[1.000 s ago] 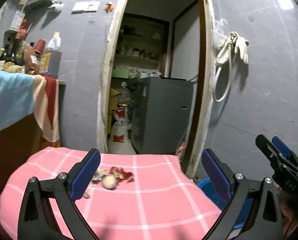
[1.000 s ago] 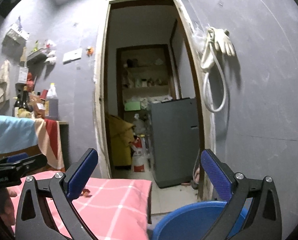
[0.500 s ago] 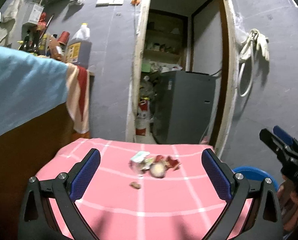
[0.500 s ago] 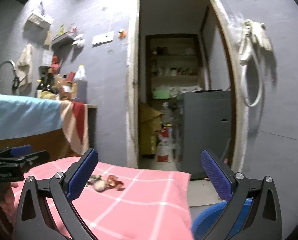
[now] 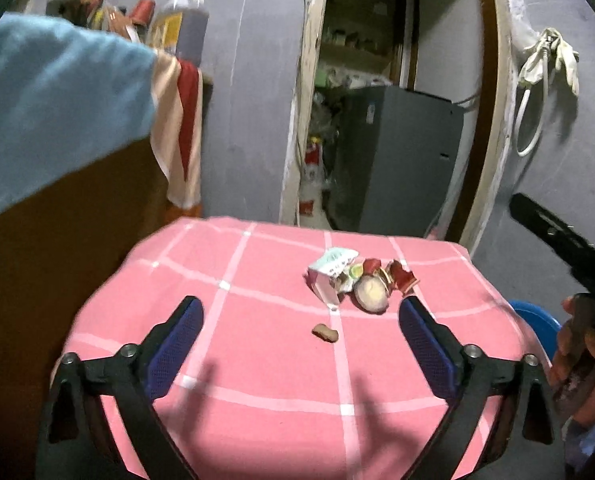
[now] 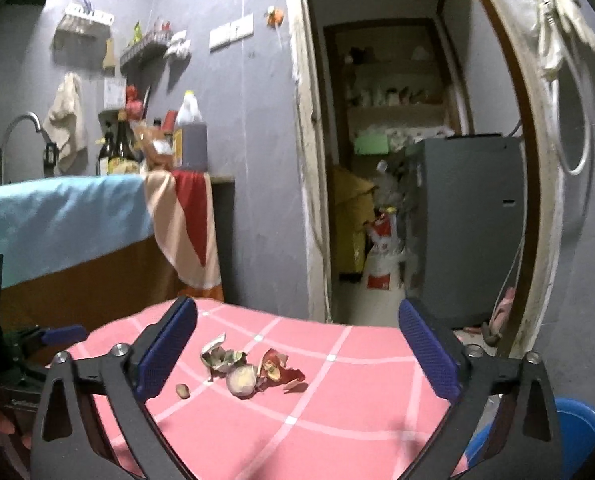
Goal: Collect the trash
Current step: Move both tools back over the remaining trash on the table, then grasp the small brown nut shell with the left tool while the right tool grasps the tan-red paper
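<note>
A small heap of trash lies on a pink checked tablecloth (image 5: 257, 364): a crumpled white wrapper (image 5: 329, 272), a round onion-like slice (image 5: 371, 292), red scraps (image 5: 401, 276) and a small brown piece (image 5: 325, 333). The same heap shows in the right wrist view, with the wrapper (image 6: 219, 358), slice (image 6: 241, 380) and red scraps (image 6: 277, 368). My left gripper (image 5: 299, 344) is open and empty, just short of the heap. My right gripper (image 6: 297, 354) is open and empty, above the cloth (image 6: 337, 400).
A blue bin (image 6: 577, 420) stands beside the table at right, also in the left wrist view (image 5: 533, 320). A counter with a blue cloth (image 5: 49, 104) and bottles (image 6: 189, 136) is at left. A doorway with a grey appliance (image 5: 397, 160) lies behind.
Both grippers have swung left and tipped down over the table. The trash heap now sits nearer and between the fingers; the blue bin has slid to the right edge.
</note>
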`<state>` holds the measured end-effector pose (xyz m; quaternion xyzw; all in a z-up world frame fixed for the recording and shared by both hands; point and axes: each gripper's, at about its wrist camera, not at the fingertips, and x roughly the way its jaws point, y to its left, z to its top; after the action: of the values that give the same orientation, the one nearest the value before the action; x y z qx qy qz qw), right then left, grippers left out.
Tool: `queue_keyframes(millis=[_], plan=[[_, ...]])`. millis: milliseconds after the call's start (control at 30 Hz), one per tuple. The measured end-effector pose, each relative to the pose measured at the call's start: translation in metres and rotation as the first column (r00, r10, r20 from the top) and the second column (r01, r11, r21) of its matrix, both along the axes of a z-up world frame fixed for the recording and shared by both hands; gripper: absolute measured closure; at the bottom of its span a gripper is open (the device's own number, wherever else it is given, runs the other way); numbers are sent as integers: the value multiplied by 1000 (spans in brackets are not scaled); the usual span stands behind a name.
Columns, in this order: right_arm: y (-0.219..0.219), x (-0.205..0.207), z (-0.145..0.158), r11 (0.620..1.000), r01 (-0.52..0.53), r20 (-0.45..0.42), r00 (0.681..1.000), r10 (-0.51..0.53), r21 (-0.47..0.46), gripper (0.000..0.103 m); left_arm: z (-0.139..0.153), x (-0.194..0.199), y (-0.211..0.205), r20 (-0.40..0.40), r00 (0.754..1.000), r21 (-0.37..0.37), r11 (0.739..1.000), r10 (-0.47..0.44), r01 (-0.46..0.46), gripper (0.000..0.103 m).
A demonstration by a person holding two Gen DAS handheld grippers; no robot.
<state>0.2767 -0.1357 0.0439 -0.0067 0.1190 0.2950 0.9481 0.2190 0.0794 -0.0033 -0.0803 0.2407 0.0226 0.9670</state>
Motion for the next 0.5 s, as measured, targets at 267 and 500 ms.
queue_keyframes(millis=[267,500], plan=[[37,51,-23,981,-54,-242,970,8,-185,45,-20,34,-3,-197,977,-66,995,-85,74,52],[46,84,-51,968,-132,-442,897,24,-215,65,-32,52,-9,-294,946,-98,989,-134,109,65]])
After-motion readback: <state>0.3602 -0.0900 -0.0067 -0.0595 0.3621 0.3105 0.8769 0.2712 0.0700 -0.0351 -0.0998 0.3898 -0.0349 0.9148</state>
